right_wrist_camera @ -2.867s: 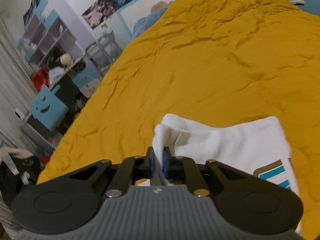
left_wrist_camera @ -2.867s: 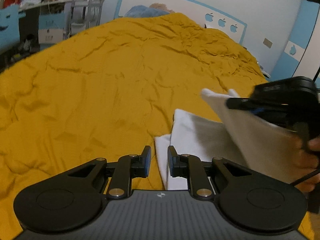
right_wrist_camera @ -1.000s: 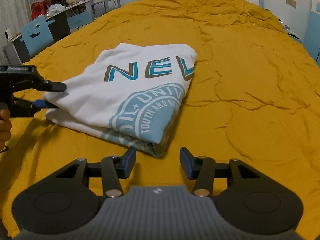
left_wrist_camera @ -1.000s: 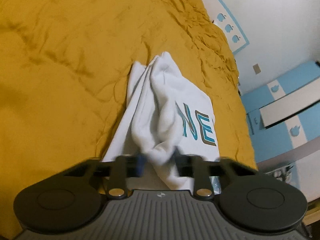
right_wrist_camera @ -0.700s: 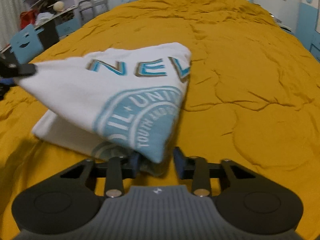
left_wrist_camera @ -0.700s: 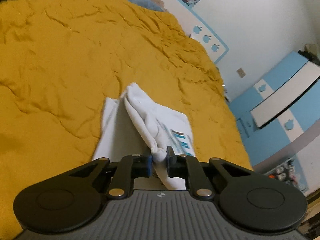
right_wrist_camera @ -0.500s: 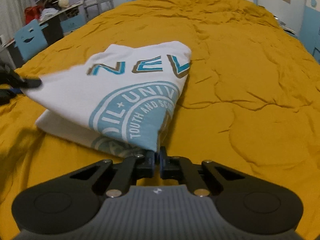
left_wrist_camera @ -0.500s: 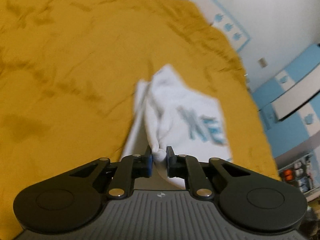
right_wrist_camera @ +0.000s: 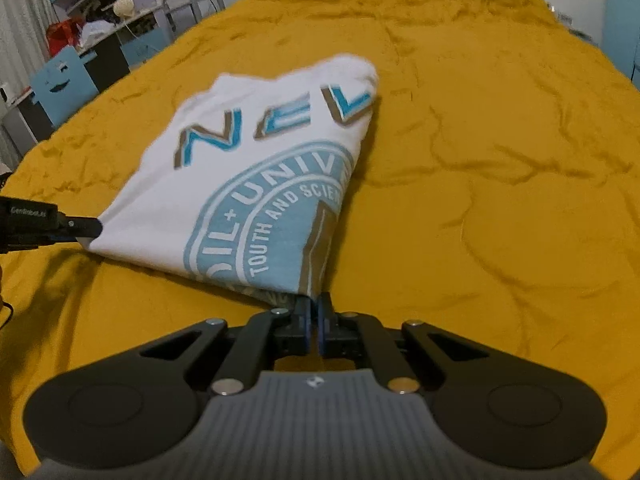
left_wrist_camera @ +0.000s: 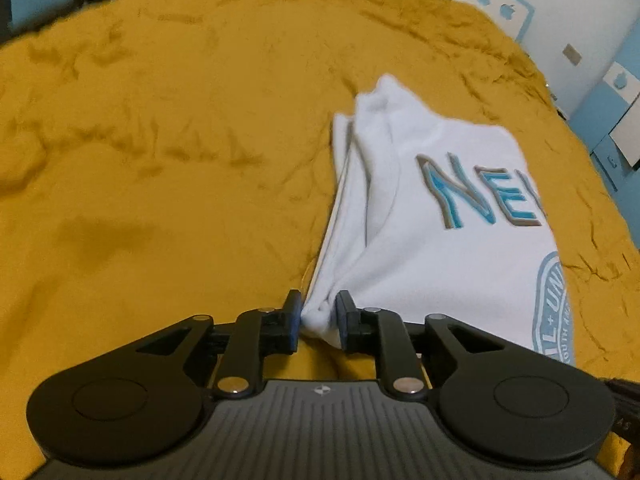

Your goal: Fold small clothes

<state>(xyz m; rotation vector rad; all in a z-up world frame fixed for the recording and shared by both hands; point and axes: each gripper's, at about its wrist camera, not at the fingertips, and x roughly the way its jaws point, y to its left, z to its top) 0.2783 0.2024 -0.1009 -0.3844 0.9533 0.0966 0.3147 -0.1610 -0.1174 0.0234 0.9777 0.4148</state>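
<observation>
A white T-shirt with blue lettering and a round blue print lies partly folded on the yellow bedspread. My left gripper is shut on a bunched near corner of it. In the right wrist view the T-shirt is stretched between both grippers, its near edge lifted off the bed. My right gripper is shut on the near corner by the round print. The left gripper shows at the left edge, pinching the other corner.
The yellow bedspread spreads wide around the shirt. A desk, shelves and a blue chair stand beyond the bed's left edge. A white wall and blue cabinets stand at the right.
Both grippers have closed on the shirt's near corners. The near edge has risen off the bed and the cloth is now pulled taut between them.
</observation>
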